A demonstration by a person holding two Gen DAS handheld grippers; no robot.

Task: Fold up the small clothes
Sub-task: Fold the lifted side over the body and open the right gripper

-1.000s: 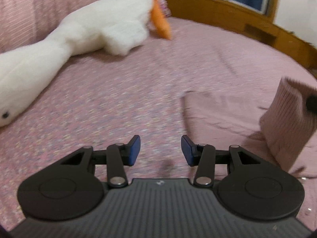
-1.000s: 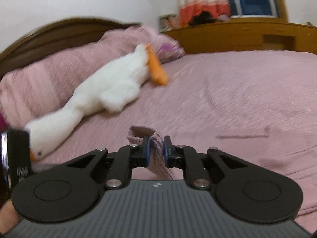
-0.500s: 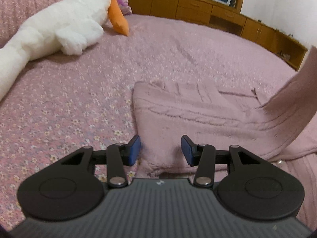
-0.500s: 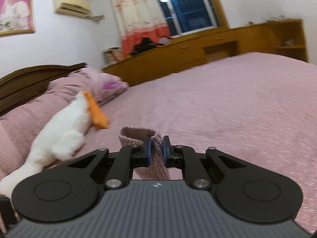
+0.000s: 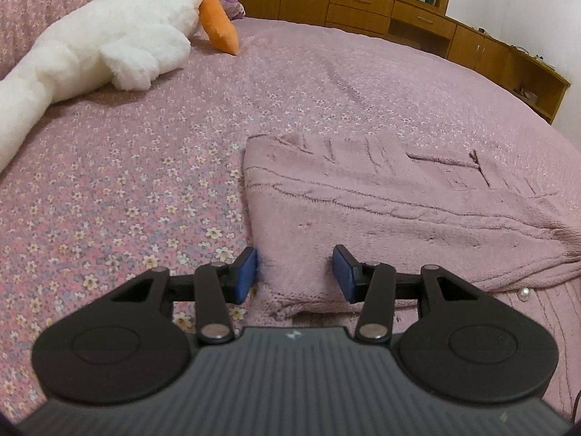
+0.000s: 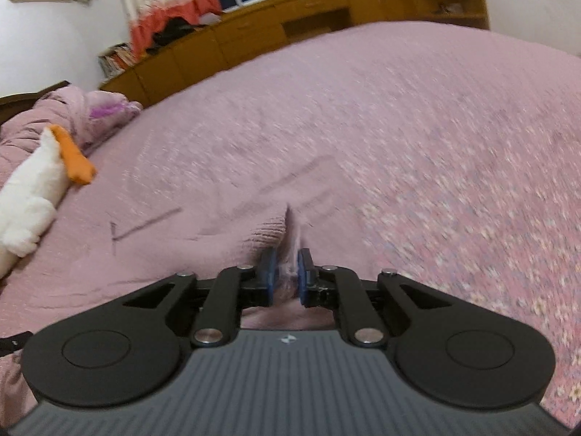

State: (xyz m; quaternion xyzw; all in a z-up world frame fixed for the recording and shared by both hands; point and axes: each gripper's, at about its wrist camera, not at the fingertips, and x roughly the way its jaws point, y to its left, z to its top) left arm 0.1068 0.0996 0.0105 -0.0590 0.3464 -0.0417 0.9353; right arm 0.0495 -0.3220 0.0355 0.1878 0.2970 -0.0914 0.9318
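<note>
A pink knit sweater (image 5: 381, 210) lies spread on the flowered pink bedspread (image 5: 127, 181), with one part folded flat across its body. My left gripper (image 5: 296, 272) stands open just over the sweater's near left corner; the knit lies under the gap and the blue pads do not press it. In the right wrist view my right gripper (image 6: 287, 272) is shut on a ridge of the same sweater (image 6: 268, 234), low over the bed; that view is blurred by motion.
A long white plush goose (image 5: 109, 43) with orange parts lies at the far left by the pillows, also the goose (image 6: 29, 196) in the right view. Wooden cabinets (image 5: 363, 3) line the bed's far side. A pearl button (image 5: 523, 294) shows at the sweater's near right.
The right gripper swung down and across with its pinched piece of sweater. The part that stood lifted at the right now lies flat over the body. The left gripper settled over the corner.
</note>
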